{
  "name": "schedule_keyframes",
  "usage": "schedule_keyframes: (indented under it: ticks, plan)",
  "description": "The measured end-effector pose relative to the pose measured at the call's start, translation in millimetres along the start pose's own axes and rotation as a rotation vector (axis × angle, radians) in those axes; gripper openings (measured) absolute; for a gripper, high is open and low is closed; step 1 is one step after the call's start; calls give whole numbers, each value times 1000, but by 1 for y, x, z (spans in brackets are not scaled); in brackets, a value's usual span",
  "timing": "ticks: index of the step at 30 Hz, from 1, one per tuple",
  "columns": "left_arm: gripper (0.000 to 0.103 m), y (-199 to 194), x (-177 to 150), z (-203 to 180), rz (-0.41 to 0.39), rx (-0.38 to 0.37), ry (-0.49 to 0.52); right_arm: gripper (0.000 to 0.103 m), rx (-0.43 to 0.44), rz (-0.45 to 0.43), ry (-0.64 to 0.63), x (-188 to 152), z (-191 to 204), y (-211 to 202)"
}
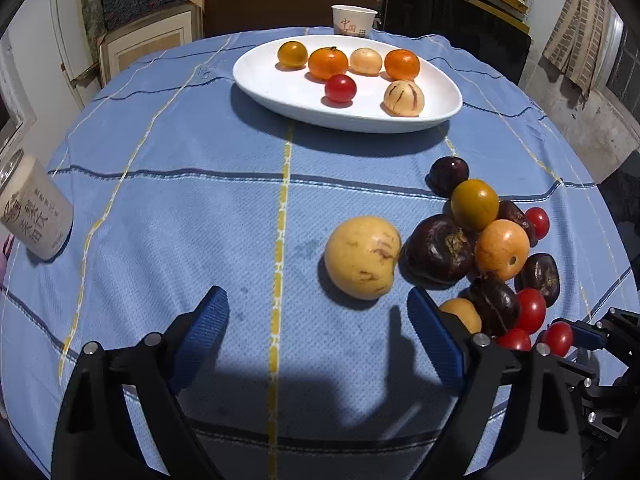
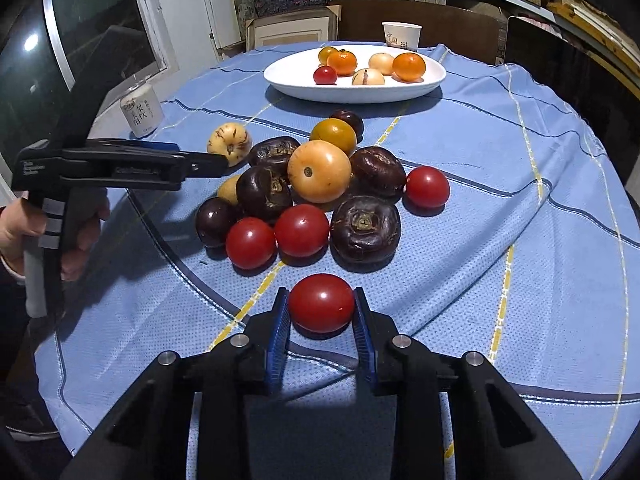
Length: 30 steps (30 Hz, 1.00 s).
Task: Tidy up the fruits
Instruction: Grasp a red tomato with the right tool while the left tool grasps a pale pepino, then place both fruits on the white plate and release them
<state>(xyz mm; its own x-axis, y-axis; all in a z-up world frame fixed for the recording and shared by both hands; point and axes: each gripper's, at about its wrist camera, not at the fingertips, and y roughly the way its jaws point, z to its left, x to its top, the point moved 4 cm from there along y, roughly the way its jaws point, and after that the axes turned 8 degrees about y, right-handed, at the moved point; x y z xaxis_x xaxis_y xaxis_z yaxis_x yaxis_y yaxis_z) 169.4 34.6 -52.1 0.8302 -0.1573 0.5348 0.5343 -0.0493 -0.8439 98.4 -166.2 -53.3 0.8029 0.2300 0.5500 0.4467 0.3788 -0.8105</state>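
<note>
My right gripper (image 2: 320, 294) is shut on a red tomato (image 2: 322, 303) that rests on the blue cloth, just in front of a pile of fruit (image 2: 320, 184): red tomatoes, dark purple fruits, and orange and yellow ones. In the left wrist view the same tomato (image 1: 558, 338) shows between the right gripper's fingers (image 1: 588, 336). My left gripper (image 1: 320, 320) stands open and empty above the cloth. A pale yellow melon-like fruit (image 1: 362, 258) lies just beyond its fingertips. The white plate (image 1: 280, 88) at the far side holds several fruits.
A paper cup (image 1: 354, 20) stands behind the plate. A pale drink can (image 1: 34, 208) sits at the table's left edge. The round table drops off on all sides, with dark chairs behind it. A person's hand (image 2: 16, 224) holds the left gripper's handle.
</note>
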Motion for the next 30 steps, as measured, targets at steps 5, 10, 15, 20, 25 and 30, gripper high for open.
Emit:
schedule_keyframes:
  ticks: [5,10,15,20,25,30]
  plan:
    - [77,16,9,-5,25,14,29,32,8,3,3,1,0,1]
    - [45,15,17,-13,-2,-23,64,32,4,8,3,3,0,1]
    - [38,8,14,-15,26,-54,61,32,-9,0,1,6,1,-5]
    - [38,-13,9,-6,1,-51,43,32,-11,-18,5,11,0,-18]
    - [38,-39,17,3,-43,-47,48,32,0,-46,10,29,-5,-30]
    - [38,-53,39,11,-75,-31,78,32,-18,-93,-33,73,-3,-42]
